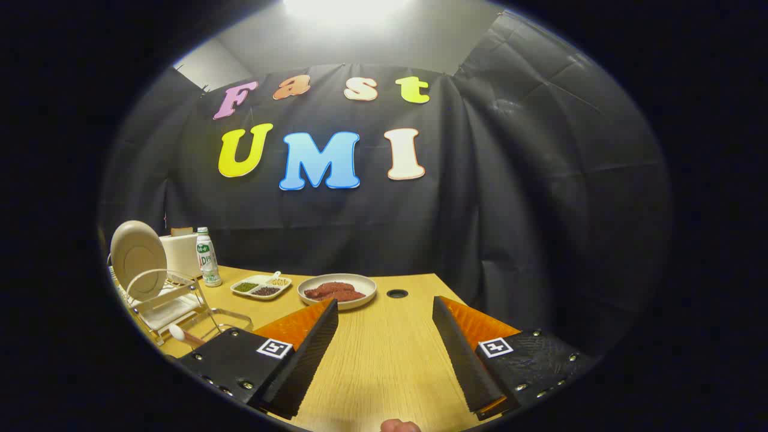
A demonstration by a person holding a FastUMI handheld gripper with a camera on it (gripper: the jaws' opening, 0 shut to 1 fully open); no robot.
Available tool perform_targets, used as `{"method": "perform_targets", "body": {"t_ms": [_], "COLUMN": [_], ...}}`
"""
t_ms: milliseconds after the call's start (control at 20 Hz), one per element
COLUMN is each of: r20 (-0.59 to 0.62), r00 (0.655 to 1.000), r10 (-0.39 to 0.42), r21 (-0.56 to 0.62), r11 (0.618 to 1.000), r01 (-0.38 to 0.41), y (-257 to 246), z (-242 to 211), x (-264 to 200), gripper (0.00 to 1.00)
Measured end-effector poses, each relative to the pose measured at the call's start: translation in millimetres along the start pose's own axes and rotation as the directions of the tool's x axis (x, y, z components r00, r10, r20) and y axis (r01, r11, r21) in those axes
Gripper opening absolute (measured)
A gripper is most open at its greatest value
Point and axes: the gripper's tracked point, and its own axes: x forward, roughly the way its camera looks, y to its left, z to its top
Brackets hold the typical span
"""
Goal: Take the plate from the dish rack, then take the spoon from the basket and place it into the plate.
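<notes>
A beige plate (137,258) stands on edge in a white wire dish rack (165,303) far off to the left of my fingers. The white tip of a spoon (179,333) pokes up from a wire basket (225,318) at the rack's near side, just left of my left finger. My gripper (384,318) hovers over the wooden table (384,354), open wide, with only bare tabletop between the two fingers.
Beyond the fingers sit a bowl of reddish food (337,290) and a divided dish of beans (261,287). A green-labelled bottle (207,257) and a white box (180,252) stand behind the rack. A cable hole (397,293) marks the table.
</notes>
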Motion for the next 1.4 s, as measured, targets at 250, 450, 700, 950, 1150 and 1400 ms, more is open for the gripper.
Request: {"method": "perform_targets", "body": {"t_ms": [250,450,700,950,1150,1400], "r20": [0.033,0.035,0.072,0.064,0.045,-0.039], "r00": [0.999,0.999,0.997,0.995,0.993,0.988], "r10": [0.012,-0.007,0.002,0.071,0.106,0.152], "r21": [0.01,0.027,0.007,0.022,-0.012,0.005], "r11": [1.0,1.0,1.0,0.997,0.994,0.988], "r01": [-0.012,0.006,-0.003,-0.073,-0.106,-0.152], "y": [40,73,105,153,192,245], "z": [89,138,176,193,202,205], "x": [-43,-74,-88,-86,-77,-66], "gripper": [0.97,0.97,0.97,0.97,0.97,0.97]}}
